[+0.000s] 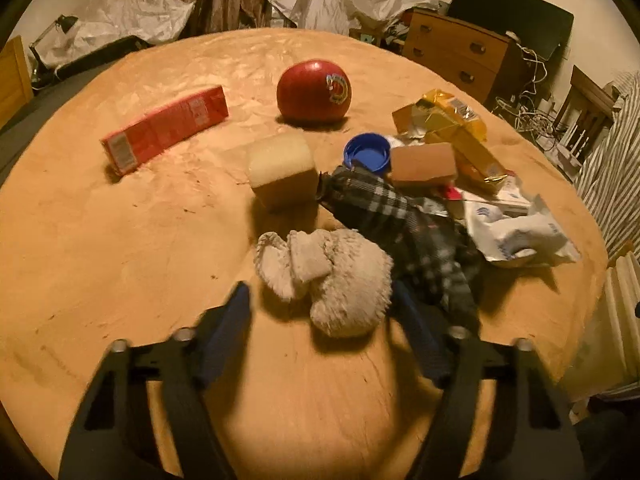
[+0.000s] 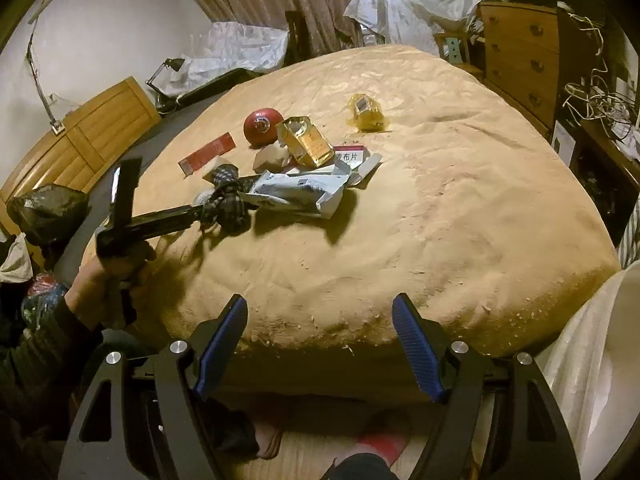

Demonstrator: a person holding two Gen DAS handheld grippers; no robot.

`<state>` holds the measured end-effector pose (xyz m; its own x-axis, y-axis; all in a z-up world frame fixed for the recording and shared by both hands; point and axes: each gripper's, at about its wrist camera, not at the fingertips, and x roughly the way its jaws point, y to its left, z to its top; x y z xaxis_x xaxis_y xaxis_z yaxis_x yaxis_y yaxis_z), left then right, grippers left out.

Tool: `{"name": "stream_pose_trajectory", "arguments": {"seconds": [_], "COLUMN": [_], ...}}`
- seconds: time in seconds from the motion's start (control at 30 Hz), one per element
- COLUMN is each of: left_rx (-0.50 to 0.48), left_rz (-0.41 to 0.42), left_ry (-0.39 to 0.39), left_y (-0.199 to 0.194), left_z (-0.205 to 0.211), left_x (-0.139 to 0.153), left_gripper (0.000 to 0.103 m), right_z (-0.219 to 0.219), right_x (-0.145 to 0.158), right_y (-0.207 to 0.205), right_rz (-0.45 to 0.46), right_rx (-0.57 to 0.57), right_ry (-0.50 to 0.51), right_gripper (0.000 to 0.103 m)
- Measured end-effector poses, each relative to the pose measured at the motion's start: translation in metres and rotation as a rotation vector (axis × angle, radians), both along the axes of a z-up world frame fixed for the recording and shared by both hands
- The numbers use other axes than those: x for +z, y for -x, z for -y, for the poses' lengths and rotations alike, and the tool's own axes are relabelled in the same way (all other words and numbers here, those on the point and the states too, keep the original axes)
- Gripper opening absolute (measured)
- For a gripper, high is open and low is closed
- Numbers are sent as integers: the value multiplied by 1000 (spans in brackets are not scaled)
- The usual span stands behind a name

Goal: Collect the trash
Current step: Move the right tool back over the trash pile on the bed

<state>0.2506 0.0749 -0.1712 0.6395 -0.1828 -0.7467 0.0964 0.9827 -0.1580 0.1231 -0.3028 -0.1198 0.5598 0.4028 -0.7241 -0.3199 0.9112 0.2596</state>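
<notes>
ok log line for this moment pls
left tongs: open, around fluffy grey-white sock on tan bedspread | right tongs: open, empty, at bed edge | crumpled white plastic wrapper: uncollected

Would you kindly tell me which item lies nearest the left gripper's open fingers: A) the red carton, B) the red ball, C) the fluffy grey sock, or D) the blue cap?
C: in the left wrist view the fluffy grey sock lies just ahead of the left gripper, between its spread fingers, while the other three sit farther back.

Left gripper (image 1: 320, 304) jaws spread wide around fuzzy grey sock (image 1: 332, 276), plaid cloth (image 1: 404, 220) alongside.
</notes>
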Motion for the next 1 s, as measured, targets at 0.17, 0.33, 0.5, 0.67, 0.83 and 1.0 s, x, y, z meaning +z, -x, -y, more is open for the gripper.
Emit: {"name": "stream_pose_trajectory", "arguments": {"seconds": [0.17,0.33,0.5,0.67,0.83,1.0], "left_rx": [-2,28,28,23,35,1], "left_rz": [-8,-41,-45,-47,-22,-3], "left_ry": [45,24,-37,-22,10,-16], "left_y": [6,19,26,26,24,15], "left_z": [-13,-51,-63,-62,-64,-53], "left_x": [-4,-4,-5,-6,1,6], "left_gripper": [33,38,58,64,69,75], "right_z": [-2,-18,-58,-101,-130,-159], "right_x": [-4,-7,-7,9,-1,-26], "right_y": [-8,-18,-35,-79,-137,-155], "right_rz": [-11,-18,12,105,51,12], "right_rx": [18,66,219,421,528,597], "right_ry": [15,25,158,362,459,544], "right_gripper": [76,76,76,69,67,67]}}
